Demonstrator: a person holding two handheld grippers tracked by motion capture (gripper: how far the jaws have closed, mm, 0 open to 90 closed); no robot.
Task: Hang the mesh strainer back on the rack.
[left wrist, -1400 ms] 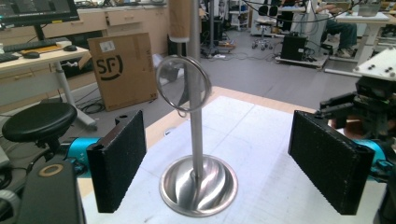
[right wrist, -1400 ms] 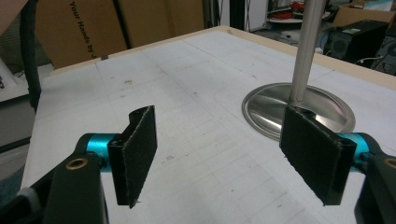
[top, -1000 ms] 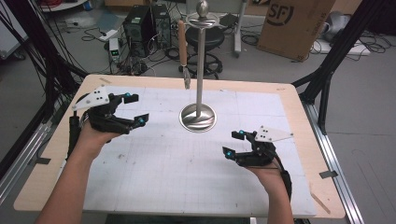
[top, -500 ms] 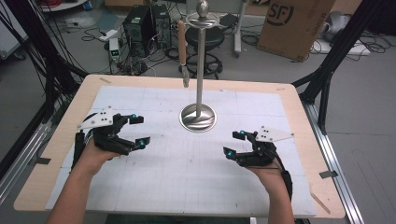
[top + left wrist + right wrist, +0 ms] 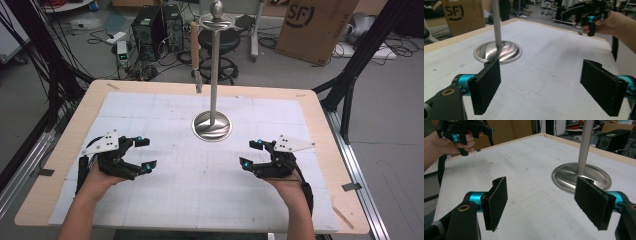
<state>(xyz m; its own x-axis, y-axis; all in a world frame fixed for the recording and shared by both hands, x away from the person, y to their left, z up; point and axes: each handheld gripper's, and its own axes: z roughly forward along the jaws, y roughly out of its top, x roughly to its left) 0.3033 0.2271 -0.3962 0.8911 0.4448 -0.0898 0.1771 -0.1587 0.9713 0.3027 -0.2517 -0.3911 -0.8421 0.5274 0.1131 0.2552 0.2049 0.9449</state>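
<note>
The jaws of both the left gripper [image 5: 145, 152] and the right gripper [image 5: 252, 153] are standing wide open, holding nothing, and either could be bumping the tall metal stand [image 5: 214, 80] at twelve o'clock and tipping it over on the table [image 5: 150, 100].

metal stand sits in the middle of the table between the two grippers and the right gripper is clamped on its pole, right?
Not quite. The metal stand does sit between them, but the right gripper is open and holds nothing; the right gripper view shows its jaws apart, short of the pole.

Printed in black on the side of the brown cardboard box [image 5: 315, 27] behind the table: "SF", ringed by a partial curve; same "SF" mark seen from the left gripper view [image 5: 461, 15]
</note>
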